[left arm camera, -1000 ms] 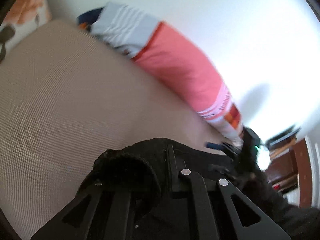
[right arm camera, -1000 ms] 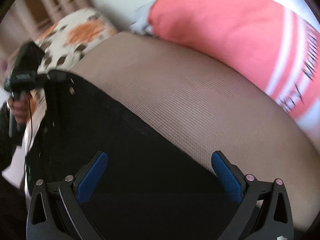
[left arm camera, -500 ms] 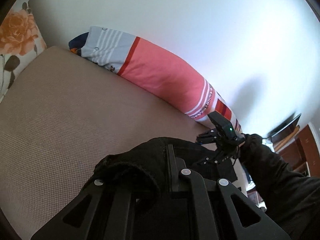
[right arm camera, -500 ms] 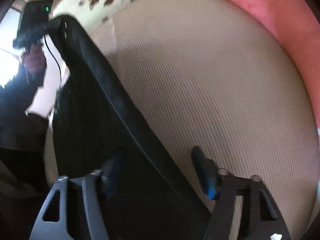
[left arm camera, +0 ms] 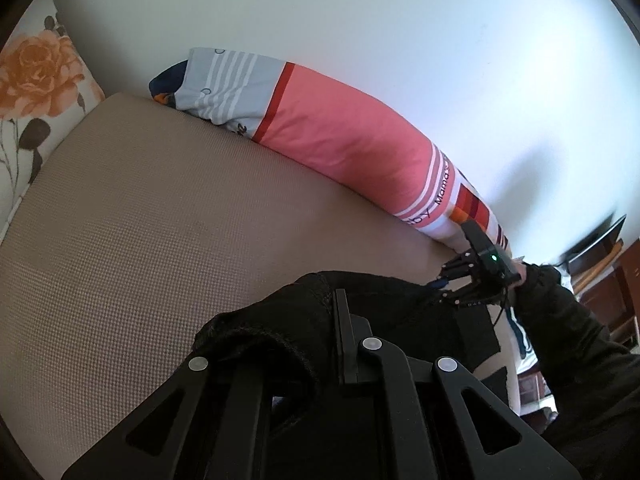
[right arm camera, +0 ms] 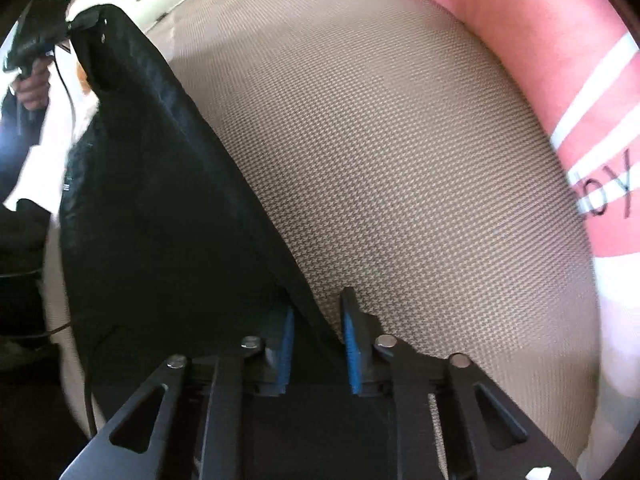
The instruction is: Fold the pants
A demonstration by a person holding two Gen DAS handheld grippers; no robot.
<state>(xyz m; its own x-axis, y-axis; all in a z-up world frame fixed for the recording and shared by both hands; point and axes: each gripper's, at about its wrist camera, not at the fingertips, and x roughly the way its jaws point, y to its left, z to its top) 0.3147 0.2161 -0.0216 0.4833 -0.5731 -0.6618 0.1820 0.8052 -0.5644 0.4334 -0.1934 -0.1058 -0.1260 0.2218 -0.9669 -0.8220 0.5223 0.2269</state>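
Observation:
The black pants (right arm camera: 160, 200) hang stretched between my two grippers above a tan mattress (right arm camera: 400, 140). In the right wrist view my right gripper (right arm camera: 318, 320) is closing its jaws, and the pants' edge sits pinched between the blue pads (right arm camera: 352, 340). My left gripper (right arm camera: 86, 20) shows at the upper left, holding the far corner raised. In the left wrist view my left gripper (left arm camera: 320, 308) is shut on bunched pants (left arm camera: 384, 292) fabric that drapes over one finger. The right gripper (left arm camera: 440, 280) grips the cloth at the right, held by a black-sleeved hand.
A long pink striped bolster (left arm camera: 352, 140) lies along the white wall at the mattress's far edge. A floral pillow (left arm camera: 36, 80) sits at the left end. Wooden furniture (left arm camera: 616, 280) stands beyond the mattress on the right.
My right gripper tipped downward and went from wide open to pinched on the pants' edge. My left gripper rose a little with its corner of cloth.

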